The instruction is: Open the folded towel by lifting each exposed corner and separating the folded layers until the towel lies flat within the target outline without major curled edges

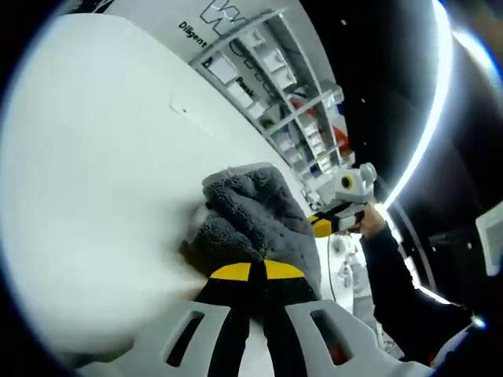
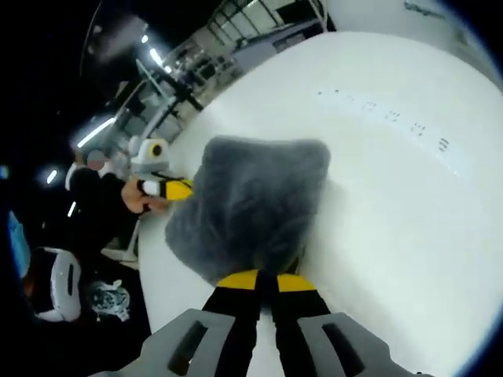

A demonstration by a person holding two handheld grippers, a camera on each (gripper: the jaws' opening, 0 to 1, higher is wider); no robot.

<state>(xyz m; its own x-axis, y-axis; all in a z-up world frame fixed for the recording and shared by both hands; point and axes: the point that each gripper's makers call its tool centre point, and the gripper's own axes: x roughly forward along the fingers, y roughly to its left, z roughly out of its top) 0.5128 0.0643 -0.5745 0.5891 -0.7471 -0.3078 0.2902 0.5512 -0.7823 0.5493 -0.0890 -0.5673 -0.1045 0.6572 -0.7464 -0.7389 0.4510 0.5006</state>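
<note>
Both grippers, the left (image 1: 250, 276) and the right (image 2: 266, 283), are closed on the grey towel (image 2: 255, 200), which hangs bunched over the white table (image 2: 393, 196).

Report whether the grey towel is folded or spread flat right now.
Still bunched, not flat. The grey towel stands up in a thick mound on the white table, pinched by the left gripper and right gripper.

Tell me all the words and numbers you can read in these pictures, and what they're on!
"Diligent": black letters on the white wall panel behind the table, left gripper view; it may be cut short.
Large outlined letters above it: cropped, unreadable.
Labels on the shelf bins: too small.
Small dark marks on the white table, right gripper view: too blurred.
Writing at that view's top right: unreadable.
</note>
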